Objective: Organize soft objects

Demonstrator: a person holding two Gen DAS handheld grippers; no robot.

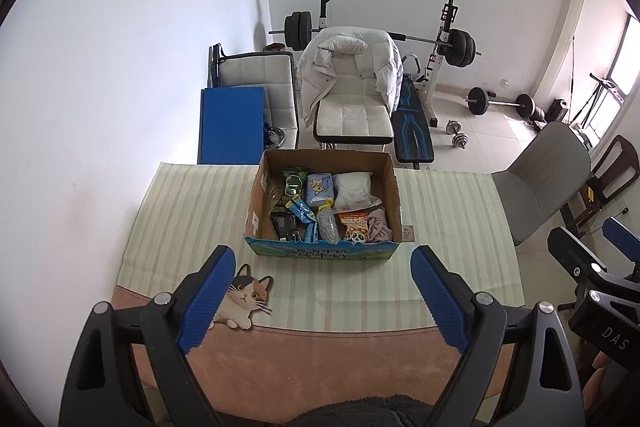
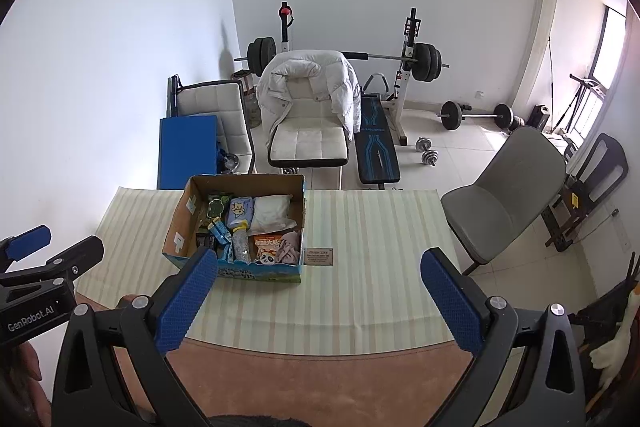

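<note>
The cardboard box (image 1: 322,205) ahead of my jaws already holds the soft things: white pouch (image 1: 352,189), pink cloth (image 1: 379,225), snack packets (image 1: 354,227). That fits sorting finished or about to start. My left gripper (image 1: 322,291) and right gripper (image 2: 318,297) gape wide, holding nothing, over the striped mat (image 1: 192,211).

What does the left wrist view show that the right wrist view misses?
Only the left wrist view shows the cat picture on the table mat, beside the open left gripper, and the right gripper's body at its right edge. Only the right wrist view shows the open right gripper head-on, the left gripper's body at its left edge, and a white plush toy at far right. Both share the cardboard box of packets, the striped mat, the grey chair and the weight bench.
</note>
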